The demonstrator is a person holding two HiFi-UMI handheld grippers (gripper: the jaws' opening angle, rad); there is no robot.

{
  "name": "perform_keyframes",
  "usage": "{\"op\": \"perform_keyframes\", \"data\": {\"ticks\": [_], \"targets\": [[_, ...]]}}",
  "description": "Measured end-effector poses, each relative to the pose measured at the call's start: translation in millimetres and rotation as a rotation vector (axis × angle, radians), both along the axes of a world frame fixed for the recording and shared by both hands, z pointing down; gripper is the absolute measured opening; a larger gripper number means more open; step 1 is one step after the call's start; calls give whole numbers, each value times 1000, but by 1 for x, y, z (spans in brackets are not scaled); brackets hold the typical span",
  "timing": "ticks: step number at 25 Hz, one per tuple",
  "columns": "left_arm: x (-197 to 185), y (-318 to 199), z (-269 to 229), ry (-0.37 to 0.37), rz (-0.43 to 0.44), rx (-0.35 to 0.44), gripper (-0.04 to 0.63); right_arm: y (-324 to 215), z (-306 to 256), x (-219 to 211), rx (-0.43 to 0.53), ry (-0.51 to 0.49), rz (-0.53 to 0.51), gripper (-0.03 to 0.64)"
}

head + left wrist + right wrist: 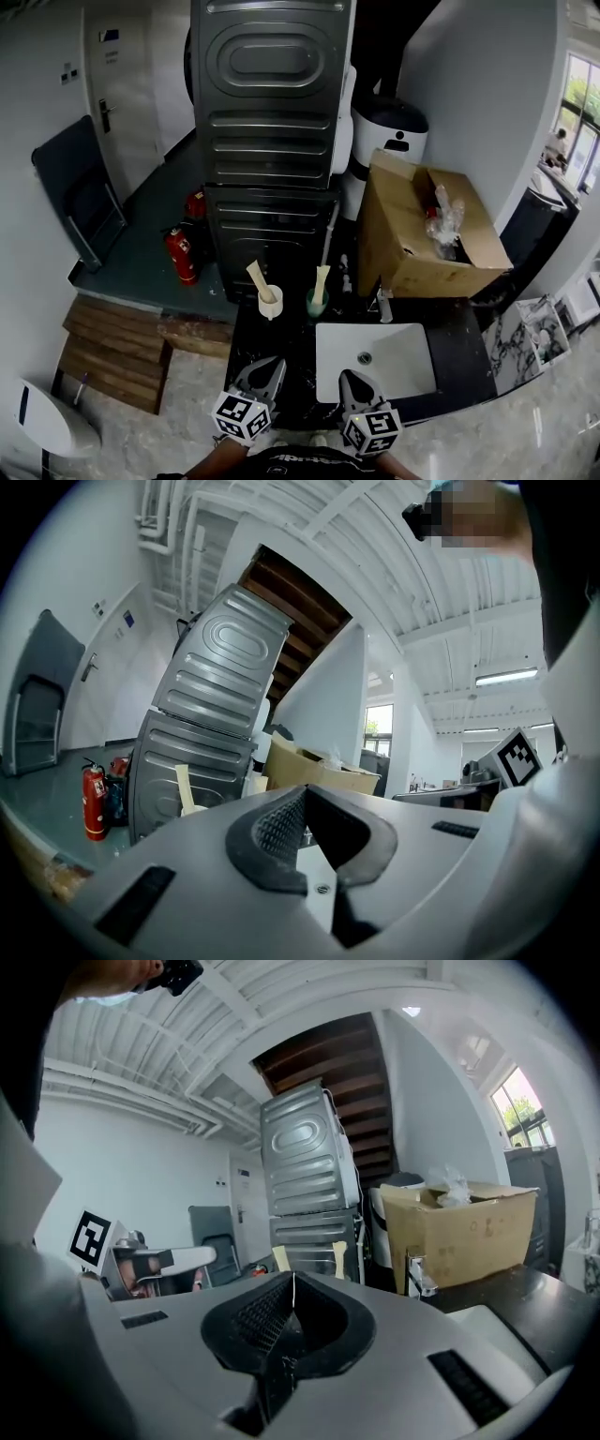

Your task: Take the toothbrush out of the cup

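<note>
Two cups stand at the back of the dark counter (281,361). The white cup (270,305) holds a cream toothbrush (259,278) that leans left. The green cup (317,303) holds another cream toothbrush (322,280). My left gripper (270,364) and right gripper (347,375) are low in the head view, short of the cups, both shut with nothing in them. The left gripper (305,795) faces the left toothbrush (184,789). Past the right gripper (292,1281) both toothbrushes (280,1259) (339,1257) show.
A white sink (375,361) with a faucet (384,305) lies right of the cups. Behind them rise stacked grey machines (272,141), with a cardboard box (427,234) and a white bin (389,127) to the right. A red fire extinguisher (181,253) and wooden steps (117,347) are at left.
</note>
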State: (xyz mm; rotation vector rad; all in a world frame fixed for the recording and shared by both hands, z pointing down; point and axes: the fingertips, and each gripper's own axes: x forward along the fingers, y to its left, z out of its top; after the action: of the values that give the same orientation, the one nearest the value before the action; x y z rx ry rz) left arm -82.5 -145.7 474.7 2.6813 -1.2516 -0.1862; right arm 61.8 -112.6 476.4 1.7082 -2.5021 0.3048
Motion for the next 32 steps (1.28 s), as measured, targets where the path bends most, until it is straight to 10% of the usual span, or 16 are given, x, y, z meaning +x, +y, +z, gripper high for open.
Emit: {"op": "perform_keyframes", "data": {"ticks": [18, 32], "targets": [[16, -41, -9, -8, -74, 17, 15, -57, -5, -1, 31, -15, -157, 43], [11, -52, -4, 0, -104, 4, 15, -72, 1, -12, 13, -24, -202, 199]]}}
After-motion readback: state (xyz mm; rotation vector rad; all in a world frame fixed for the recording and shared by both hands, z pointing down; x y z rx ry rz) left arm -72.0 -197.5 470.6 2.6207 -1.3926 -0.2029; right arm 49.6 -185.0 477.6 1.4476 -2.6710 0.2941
